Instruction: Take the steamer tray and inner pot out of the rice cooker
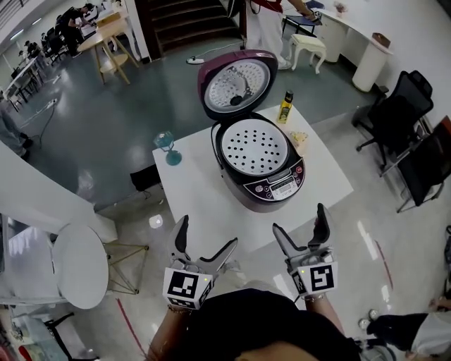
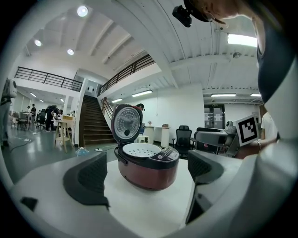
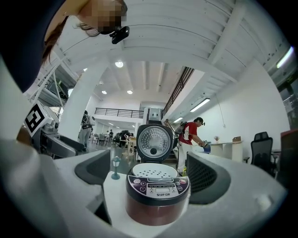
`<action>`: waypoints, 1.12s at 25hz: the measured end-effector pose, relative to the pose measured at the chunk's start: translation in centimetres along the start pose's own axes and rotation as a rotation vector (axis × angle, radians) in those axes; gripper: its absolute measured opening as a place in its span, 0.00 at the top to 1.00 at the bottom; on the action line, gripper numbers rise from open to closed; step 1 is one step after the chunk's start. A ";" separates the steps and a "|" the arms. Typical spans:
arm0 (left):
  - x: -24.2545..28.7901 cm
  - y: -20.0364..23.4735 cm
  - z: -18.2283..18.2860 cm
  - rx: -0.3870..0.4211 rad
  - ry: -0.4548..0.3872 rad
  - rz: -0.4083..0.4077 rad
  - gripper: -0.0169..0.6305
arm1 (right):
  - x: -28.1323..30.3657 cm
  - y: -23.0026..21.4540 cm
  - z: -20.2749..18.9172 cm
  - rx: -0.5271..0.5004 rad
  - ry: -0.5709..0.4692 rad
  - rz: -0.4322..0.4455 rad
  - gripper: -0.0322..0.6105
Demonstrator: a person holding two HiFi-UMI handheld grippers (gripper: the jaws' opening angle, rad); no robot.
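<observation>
1. The round, glossy maroon rice cooker (image 1: 279,185) sits mid-table on the square white table (image 1: 194,190). Its ribbed metal-lined lid (image 1: 237,82) stands open at 12 o'clock and its panel faces 5 o'clock.
2. The white, perforated steamer tray (image 1: 255,147) lies flat in its mouth.
3. The left gripper (image 1: 208,233) and right gripper (image 1: 299,218) hover at 6 o'clock, jaws apart and empty.

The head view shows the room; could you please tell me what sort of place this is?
Probably an open-plan office or lab, not a kitchen: black office chairs, a staircase, and people at distant desks. The rice cooker stands on a white table.
</observation>
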State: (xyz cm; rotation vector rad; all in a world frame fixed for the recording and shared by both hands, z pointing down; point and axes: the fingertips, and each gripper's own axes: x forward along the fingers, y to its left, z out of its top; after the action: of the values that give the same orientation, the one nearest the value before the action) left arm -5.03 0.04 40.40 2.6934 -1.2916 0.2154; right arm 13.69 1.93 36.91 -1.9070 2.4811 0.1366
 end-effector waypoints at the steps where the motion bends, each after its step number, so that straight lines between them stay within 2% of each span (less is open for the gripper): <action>1: 0.5 0.5 0.0 -0.004 0.003 0.001 0.18 | 0.6 -0.3 -0.2 0.000 0.004 -0.006 0.17; 12: 5.9 3.4 1.5 -0.065 -0.010 0.002 0.18 | 5.3 -4.1 -1.7 0.000 0.055 -0.033 0.17; 20: 11.4 5.4 3.0 -0.079 0.003 0.061 0.18 | 10.5 -8.1 -2.2 -0.030 0.109 0.008 0.17; 24: 14.3 6.4 3.2 -0.076 0.052 0.071 0.18 | 13.9 -10.5 -3.0 -0.053 0.170 0.032 0.17; 28: 17.8 7.3 1.6 -0.060 0.158 0.067 0.18 | 17.8 -13.2 -4.2 -0.088 0.263 0.068 0.17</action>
State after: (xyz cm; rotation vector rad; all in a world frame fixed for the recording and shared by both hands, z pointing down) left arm 0.37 -18.33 42.73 2.5286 -1.3209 0.3821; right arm 22.03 -18.89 39.14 -1.9928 2.7509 -0.0049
